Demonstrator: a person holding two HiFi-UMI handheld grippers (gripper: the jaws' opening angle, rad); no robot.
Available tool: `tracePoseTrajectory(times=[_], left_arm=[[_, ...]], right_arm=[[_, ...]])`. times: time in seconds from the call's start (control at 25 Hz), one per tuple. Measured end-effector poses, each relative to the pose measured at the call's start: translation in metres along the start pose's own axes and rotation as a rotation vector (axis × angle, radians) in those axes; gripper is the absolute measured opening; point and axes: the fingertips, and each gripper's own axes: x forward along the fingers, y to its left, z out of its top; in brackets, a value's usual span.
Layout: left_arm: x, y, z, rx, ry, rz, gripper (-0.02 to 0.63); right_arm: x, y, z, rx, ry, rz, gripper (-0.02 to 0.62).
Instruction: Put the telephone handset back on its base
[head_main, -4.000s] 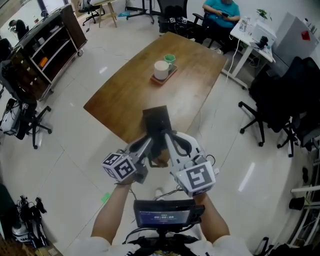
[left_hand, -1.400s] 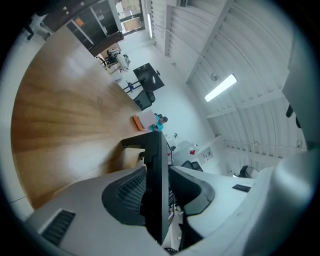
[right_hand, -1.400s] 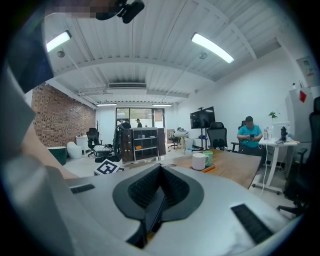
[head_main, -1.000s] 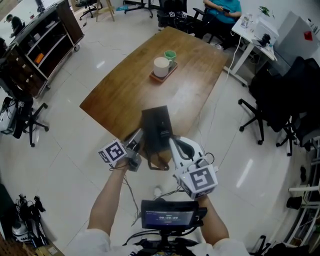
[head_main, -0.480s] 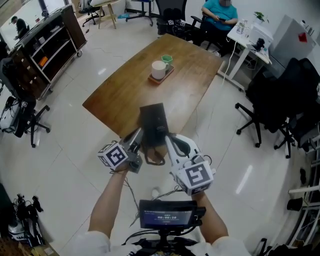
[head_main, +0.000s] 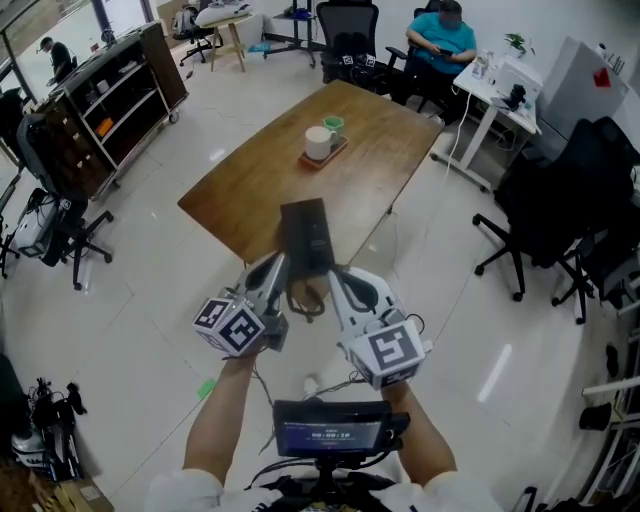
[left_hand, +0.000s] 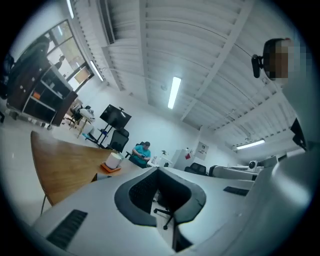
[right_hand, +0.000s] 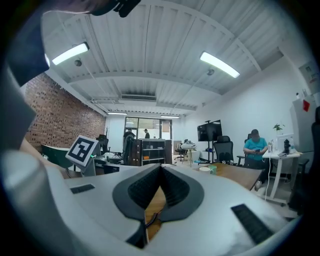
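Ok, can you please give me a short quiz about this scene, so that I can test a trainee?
1. True or false: the white mug stands on a tray on the wooden table.
2. Where is the black telephone? A) at the table's end nearest the person who holds the grippers; B) right beside the mug; C) on the floor.
3. Fill in the missing word: the jaws of the left gripper are ____ (open or shut).

Key: 1 true; 2 A; 3 shut.
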Motion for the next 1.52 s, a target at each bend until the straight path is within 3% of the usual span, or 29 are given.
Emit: tracePoseTrajectory(times=[0.28, 0.64, 1.08, 1.52], left_arm=[[-0.038, -0.065, 0.01, 0.147, -0.034, 0.015, 0.0], [-0.081, -0.125, 0.012, 0.256, -0.048, 0.046, 0.0], [-0.126, -0.188, 0.003, 0.357, -0.055, 0.076, 0.0], [-0.159, -0.222, -0.003, 0.416, -0.055, 0.081, 0.0]], right_arm=[[-0.046, 0.024, 0.008, -0.004, -0.04, 0.042, 0.003], [-0.097, 0.053, 0.017, -0.017, -0.09, 0.066, 0.003], [-0.155, 0.09, 0.024, -0.031, -0.137, 0.074, 0.003], [-0.189, 0.115, 0.019, -0.041, -0.155, 0.078, 0.003]])
